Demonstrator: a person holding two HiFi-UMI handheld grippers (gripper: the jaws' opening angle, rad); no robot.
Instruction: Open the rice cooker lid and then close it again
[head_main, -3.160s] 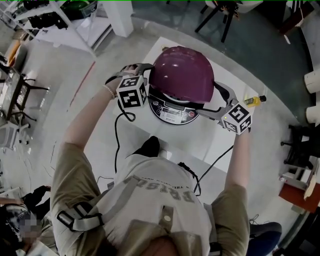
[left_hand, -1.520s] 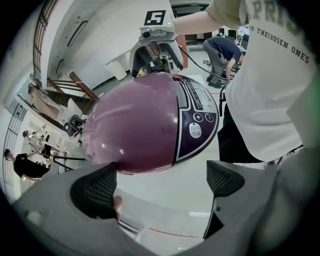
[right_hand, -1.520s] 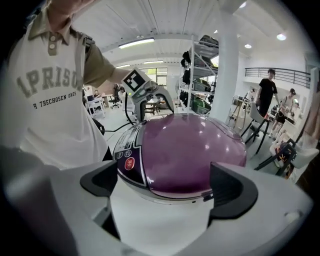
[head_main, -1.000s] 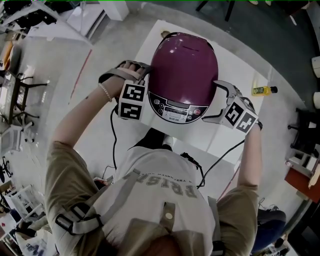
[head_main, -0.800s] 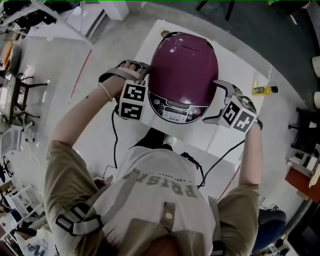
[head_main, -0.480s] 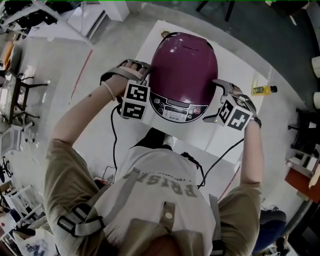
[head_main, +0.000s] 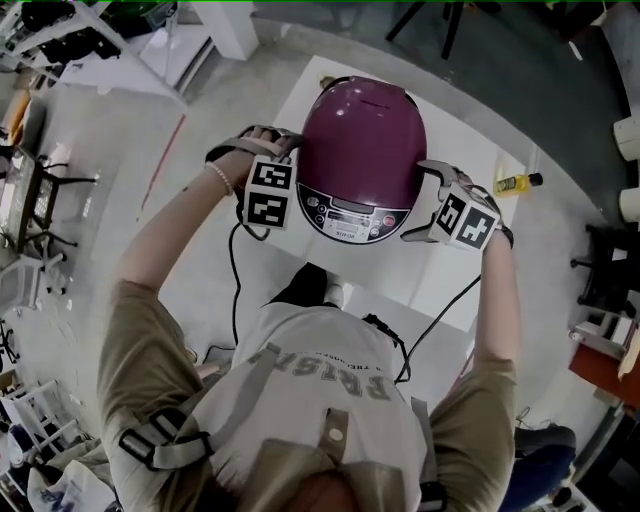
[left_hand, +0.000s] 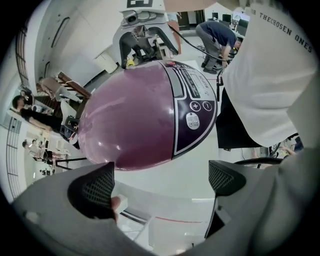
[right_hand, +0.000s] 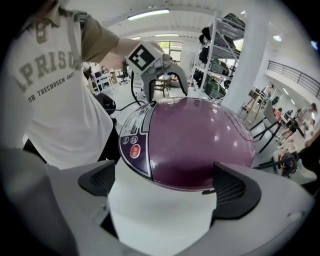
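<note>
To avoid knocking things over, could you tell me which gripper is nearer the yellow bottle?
Right. The right gripper flanks the rice cooker's right side, with the yellow bottle on the table just beyond it; the left gripper is on the cooker's opposite side.

Head view: the rice cooker (head_main: 362, 135) dome hides its own base and the table (head_main: 440, 285) surface under it. Control panel (head_main: 345, 212) print is too small to read (likewise the label on the yellow bottle (head_main: 512, 183) near the table's right edge). Right gripper view: the right gripper (right_hand: 162, 182) body covers the cooker's lower wall. Left gripper view: the left gripper (left_hand: 160, 180) covers the cooker's lower edge; contact cannot be determined.
</note>
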